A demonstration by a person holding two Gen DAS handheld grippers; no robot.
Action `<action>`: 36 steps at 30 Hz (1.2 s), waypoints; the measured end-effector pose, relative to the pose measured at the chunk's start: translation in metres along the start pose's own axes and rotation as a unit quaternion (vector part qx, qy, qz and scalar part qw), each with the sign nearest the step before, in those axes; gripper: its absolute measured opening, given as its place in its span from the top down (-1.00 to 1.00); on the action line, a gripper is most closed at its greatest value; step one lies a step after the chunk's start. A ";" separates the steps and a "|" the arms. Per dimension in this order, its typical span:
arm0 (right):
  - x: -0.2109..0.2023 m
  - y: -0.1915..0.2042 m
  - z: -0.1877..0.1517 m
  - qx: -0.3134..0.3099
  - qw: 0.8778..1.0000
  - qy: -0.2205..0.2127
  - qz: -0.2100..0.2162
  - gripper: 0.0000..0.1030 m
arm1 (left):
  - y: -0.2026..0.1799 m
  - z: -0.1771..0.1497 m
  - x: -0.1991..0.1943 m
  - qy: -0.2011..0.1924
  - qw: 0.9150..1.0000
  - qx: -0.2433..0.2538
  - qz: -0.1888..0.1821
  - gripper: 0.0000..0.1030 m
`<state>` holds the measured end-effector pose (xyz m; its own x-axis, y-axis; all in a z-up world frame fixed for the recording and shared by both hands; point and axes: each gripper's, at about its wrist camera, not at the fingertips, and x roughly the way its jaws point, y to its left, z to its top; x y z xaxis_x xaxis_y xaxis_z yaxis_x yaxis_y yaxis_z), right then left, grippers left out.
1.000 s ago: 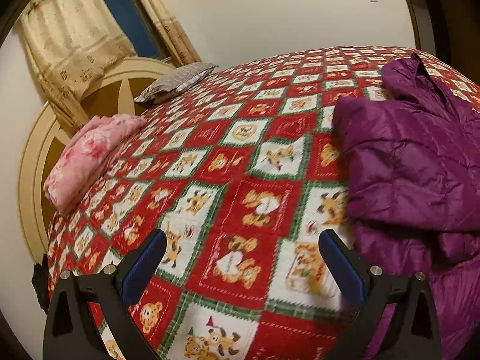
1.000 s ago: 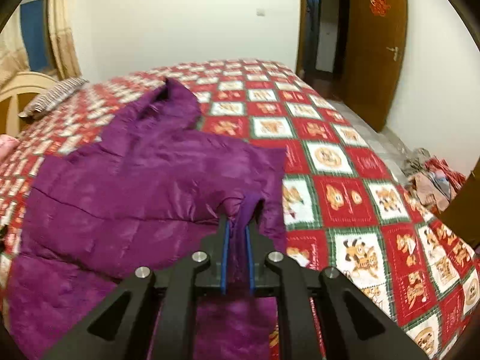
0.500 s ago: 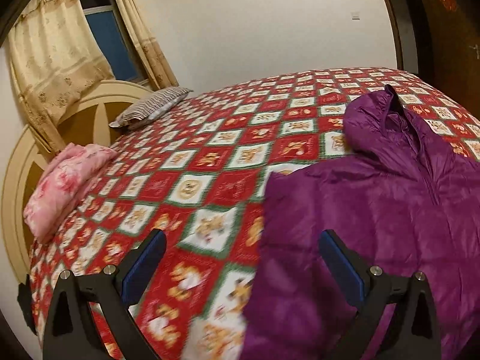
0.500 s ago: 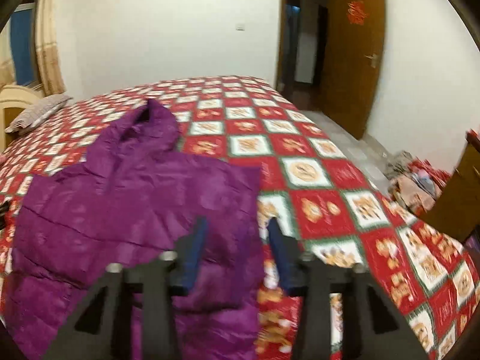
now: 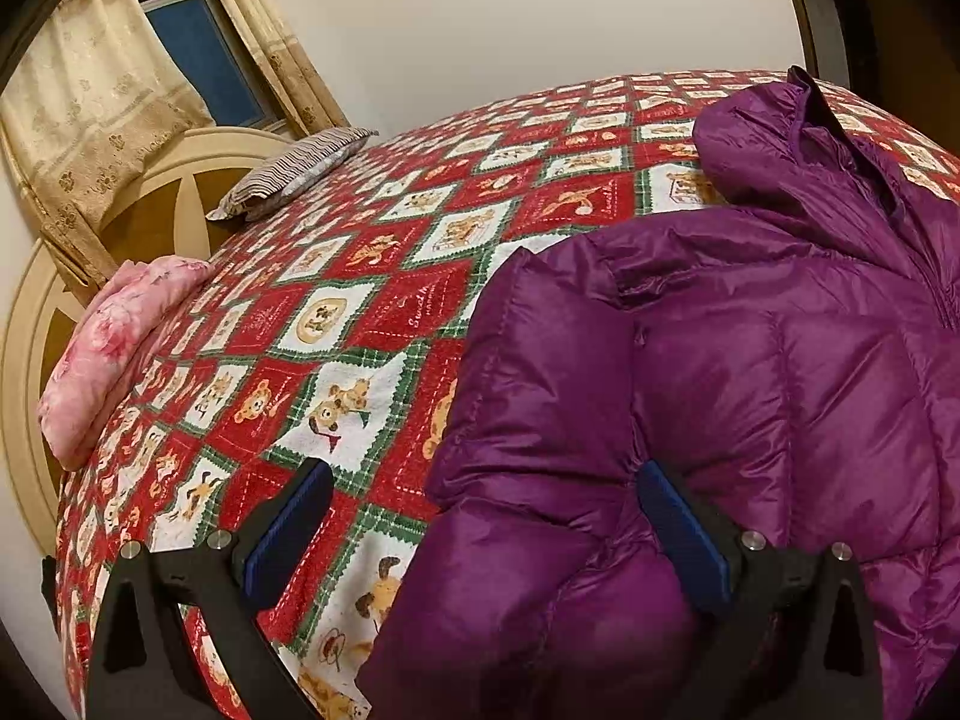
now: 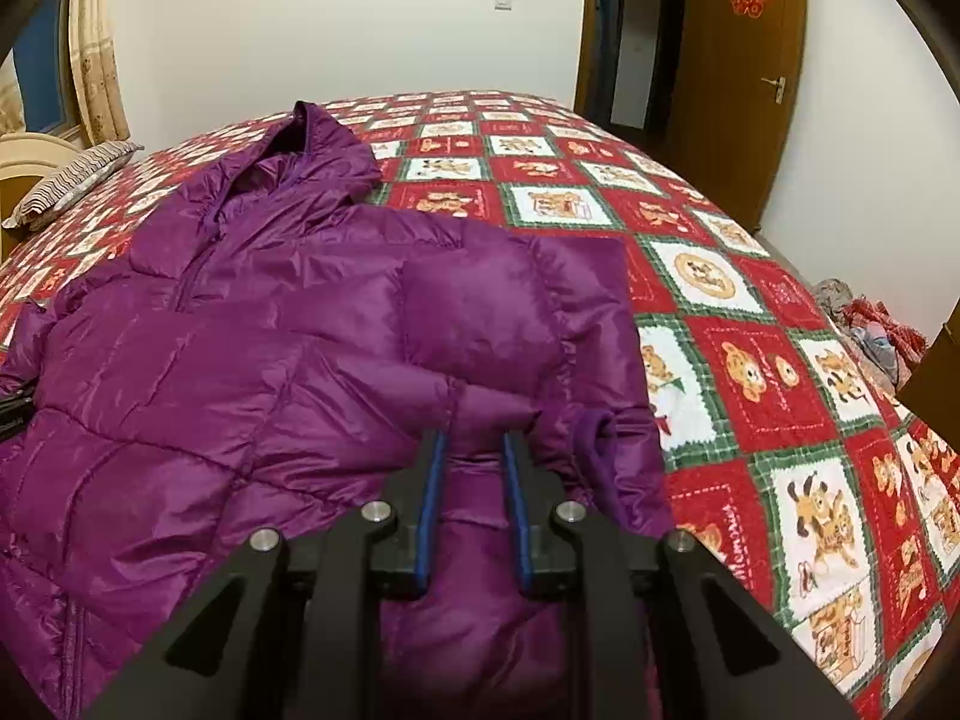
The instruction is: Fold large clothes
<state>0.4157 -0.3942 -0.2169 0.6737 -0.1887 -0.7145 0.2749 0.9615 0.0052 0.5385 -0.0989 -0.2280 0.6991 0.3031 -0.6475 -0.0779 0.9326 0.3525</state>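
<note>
Bedspread (image 6: pixel 708 276) in a red, white and green bear check covers the whole bed, and everything else is placed against it. Purple puffer jacket (image 6: pixel 252 336) lies front-up across its middle, hood (image 6: pixel 312 150) toward the far wall and the zip running down from it. One sleeve (image 6: pixel 480 312) is already folded in over the chest on the side nearer the door (image 6: pixel 744 78); its cuff (image 6: pixel 594 432) curls just beside the right gripper.

At the headboard end of the bedspread sit a pink folded quilt (image 5: pixel 114 342) and a striped pillow (image 5: pixel 294 171), both well apart from the jacket.

Left gripper (image 5: pixel 480 528) is released, fingers spread wide over the jacket's edge: one pad (image 5: pixel 684 534) rests against the quilted fabric, the other hangs above bare bedspread. Right gripper (image 6: pixel 474 498) stands with its jaws narrow and a ridge of jacket fabric between them; whether the pads actually pinch that fabric I cannot tell.

The jacket should be light, soft and springy, its shiny shell probably slick, so a shallow pinch is likely to slide off. Better holds would be stitched places: a quilting seam, the side seam or the hem. It will likely puff back up unless each fold is pressed flat.
</note>
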 end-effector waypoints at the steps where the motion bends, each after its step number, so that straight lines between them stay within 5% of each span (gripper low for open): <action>1: 0.003 0.001 0.001 0.002 1.000 0.000 0.001 0.57 | 0.000 0.000 0.000 0.000 1.000 0.001 0.001 -0.98; 36: 0.007 0.010 0.000 -0.018 1.000 -0.003 -0.023 0.57 | 0.001 0.001 0.004 0.006 1.000 0.001 -0.004 -0.98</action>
<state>0.4235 -0.3862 -0.2216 0.6656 -0.2334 -0.7088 0.2806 0.9584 -0.0521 0.5418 -0.0971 -0.2297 0.6914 0.2986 -0.6579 -0.0710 0.9343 0.3494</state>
